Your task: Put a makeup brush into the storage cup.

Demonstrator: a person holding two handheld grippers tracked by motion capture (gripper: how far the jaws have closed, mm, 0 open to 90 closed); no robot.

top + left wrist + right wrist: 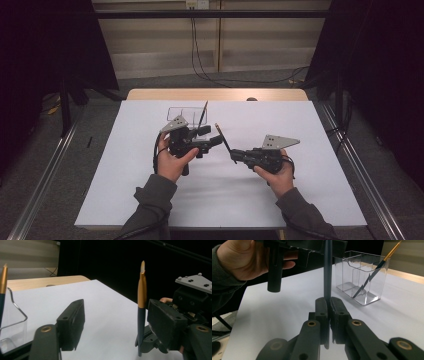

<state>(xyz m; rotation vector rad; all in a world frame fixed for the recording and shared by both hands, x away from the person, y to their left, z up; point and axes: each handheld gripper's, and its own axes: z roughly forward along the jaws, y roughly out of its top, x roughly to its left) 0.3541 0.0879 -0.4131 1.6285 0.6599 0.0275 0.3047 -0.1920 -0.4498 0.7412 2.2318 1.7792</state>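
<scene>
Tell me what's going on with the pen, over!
Right gripper shut on a pen, holding it upright. Left gripper jaws open, either side of that pen, not touching. Clear holder behind has another pen. Nothing in the way.

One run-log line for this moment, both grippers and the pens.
right gripper: shut on held pen, upright | left gripper: open, jaws either side of that pen, not touching | second pen: leaning in clear holder
</scene>
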